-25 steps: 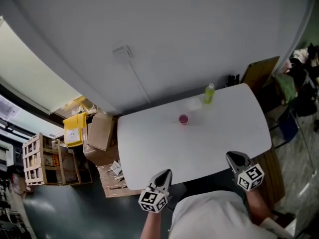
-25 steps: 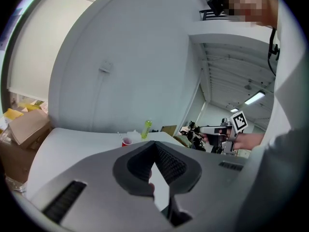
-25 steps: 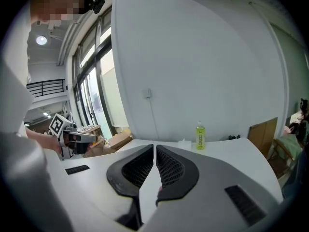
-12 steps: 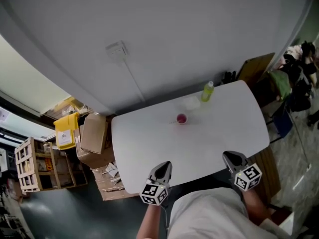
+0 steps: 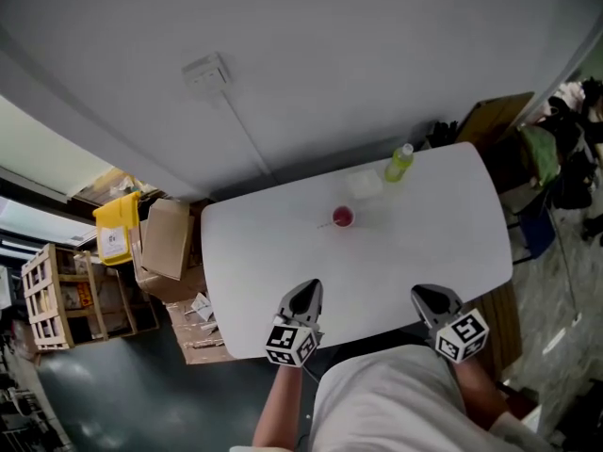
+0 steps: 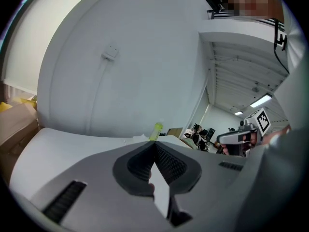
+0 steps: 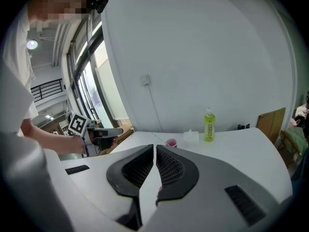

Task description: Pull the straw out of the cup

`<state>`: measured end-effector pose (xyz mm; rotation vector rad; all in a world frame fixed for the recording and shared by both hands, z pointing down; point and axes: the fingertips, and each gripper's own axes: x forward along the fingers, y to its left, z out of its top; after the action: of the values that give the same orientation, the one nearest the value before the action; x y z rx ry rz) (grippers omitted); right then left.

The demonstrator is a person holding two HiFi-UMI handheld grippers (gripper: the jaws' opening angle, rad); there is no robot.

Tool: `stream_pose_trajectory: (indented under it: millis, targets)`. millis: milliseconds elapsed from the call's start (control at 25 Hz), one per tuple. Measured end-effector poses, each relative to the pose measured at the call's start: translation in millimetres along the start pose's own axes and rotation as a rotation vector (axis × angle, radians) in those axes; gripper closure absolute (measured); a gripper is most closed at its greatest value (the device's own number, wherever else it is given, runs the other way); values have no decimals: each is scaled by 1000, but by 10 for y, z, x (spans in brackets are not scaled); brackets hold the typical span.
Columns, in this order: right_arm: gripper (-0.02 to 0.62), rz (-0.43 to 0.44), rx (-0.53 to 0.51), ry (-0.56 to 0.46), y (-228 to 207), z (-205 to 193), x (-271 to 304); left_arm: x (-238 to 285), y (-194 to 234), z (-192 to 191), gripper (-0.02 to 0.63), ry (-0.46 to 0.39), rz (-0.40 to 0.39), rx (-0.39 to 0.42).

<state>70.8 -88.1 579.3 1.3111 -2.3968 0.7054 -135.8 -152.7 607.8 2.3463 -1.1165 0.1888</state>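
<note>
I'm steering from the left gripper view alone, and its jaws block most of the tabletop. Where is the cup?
Observer: The head view shows the pink cup on the white table, toward its far edge, ahead of the left gripper.
Operator: Is the straw in it?
Observer: Yes, a thin straw sticks out of it, leaning left in the head view.
Operator: Anything close by?
Observer: A clear container stands just behind it to the right, beside the green bottle.
</note>
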Motion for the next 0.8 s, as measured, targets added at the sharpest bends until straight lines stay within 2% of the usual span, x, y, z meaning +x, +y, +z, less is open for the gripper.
stream_pose_trajectory:
  millis: [320,560,680,800]
  targets:
    - [554,58,34,85,-249,-106,361,582,337,-95,603,21,79,-113]
    - [554,88,49,139,-394,-199,629,904,583,-276,599,59,125,-165]
    - [554,100,58,159,-444,-244,706,1049,697,-364,550,79,145,-179]
    - [554,123,66,167,-473,-290,776,1189,790,-418,534,99,159,-181]
